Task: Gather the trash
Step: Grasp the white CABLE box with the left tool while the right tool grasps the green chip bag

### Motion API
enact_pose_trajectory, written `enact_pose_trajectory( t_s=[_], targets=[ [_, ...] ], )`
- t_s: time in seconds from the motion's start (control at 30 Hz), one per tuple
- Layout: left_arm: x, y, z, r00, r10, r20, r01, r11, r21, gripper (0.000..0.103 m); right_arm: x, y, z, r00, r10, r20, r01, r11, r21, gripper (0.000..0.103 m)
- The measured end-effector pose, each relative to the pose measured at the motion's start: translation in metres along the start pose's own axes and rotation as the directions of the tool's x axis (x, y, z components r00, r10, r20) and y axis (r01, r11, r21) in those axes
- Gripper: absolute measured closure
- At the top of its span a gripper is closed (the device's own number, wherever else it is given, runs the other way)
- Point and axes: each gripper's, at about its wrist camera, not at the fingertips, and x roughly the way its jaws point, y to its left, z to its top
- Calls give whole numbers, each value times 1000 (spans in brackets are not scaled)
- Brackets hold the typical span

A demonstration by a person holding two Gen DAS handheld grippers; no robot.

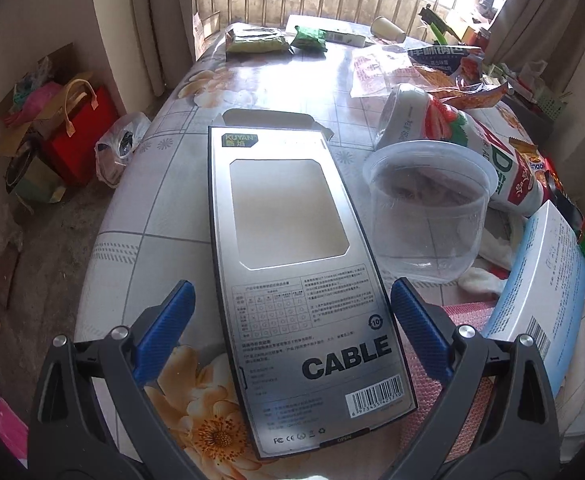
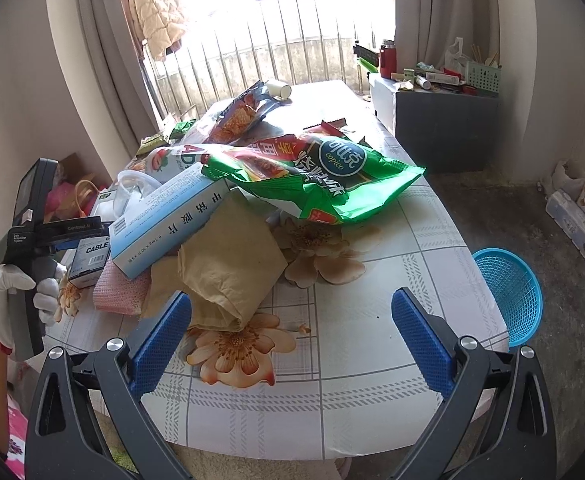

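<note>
A flat silver cable box [image 1: 292,264] lies on the flowered table [image 1: 260,92]. My left gripper [image 1: 292,308] is open, its blue fingers on either side of the box's near half without touching it. Beside it stand a clear plastic cup [image 1: 428,216], a white bottle [image 1: 452,136] on its side and a blue-white medicine box [image 1: 540,276]. In the right wrist view my right gripper [image 2: 292,320] is open and empty above the table, near a crumpled brown paper bag [image 2: 232,268]. A green chip bag [image 2: 332,184] and the medicine box [image 2: 168,224] lie in the pile behind.
A blue mesh basket [image 2: 508,292] stands on the floor at the table's right edge. More wrappers [image 1: 256,40] and a paper cup [image 1: 388,28] lie at the far end. A red bag [image 1: 80,132] and clutter sit on the floor at left. A grey cabinet [image 2: 444,120] stands behind.
</note>
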Motion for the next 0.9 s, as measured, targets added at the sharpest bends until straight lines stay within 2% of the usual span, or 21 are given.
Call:
enact_pose_trajectory(
  t_s=[0.13,0.33,0.47,0.6,0.8,0.9],
  targets=[
    [2,1,7,1000,4,-9,-4,1000,-7,9,7,-9,3,1000,6,-17,-5,1000,20,6],
    [-2,9,8,998,-67,-6,67,997,-45,9,10,-26,16,1000,9,-7,-9,998,70,6],
    [12,13,10,995,-87,-54,82,993,-91,9,15,-46,31,997,75,-2,-74,983,168,6],
    [16,11,10,998,-58,-35,56,996,-67,9,23,-66,45,985,174,16,-170,937,305,6],
    [15,22,7,999,-37,0,37,997,-61,9,48,-85,53,949,315,-11,-275,844,461,9],
    [8,31,0,999,-45,23,46,997,-64,25,63,-94,49,928,373,-21,-302,781,547,11]
  ],
)
